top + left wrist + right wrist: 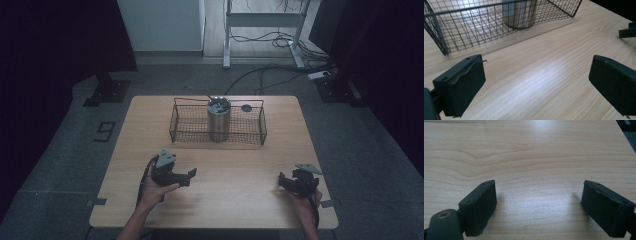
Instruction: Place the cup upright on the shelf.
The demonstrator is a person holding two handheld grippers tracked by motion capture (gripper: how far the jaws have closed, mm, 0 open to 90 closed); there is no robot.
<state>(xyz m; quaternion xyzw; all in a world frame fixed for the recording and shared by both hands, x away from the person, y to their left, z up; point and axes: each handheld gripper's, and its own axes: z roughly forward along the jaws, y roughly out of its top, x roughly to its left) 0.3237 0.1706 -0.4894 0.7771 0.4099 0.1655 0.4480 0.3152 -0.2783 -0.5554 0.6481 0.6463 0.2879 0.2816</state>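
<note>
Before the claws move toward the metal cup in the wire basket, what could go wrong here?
1. The metal cup stands upright and tall inside the wire basket; a sideways push from a claw could tip it.
2. The basket's rim and end handles rise around the cup, so the open left claw may catch on the mesh.
3. A small dark round thing lies on the table just behind the basket; sliding the basket might knock it.

Dim room seen from above. Light wood bench point(250, 165) on grey carpet floor point(60, 150). Dark curtains point(55, 40) at left and right edges. Pale wall panel point(160, 25) at back. White metal desk frame point(260, 22) behind, black cables point(280, 42) tangled on floor beneath it. White power strip point(318, 75) at right. Soft glare on bench surface.
</note>
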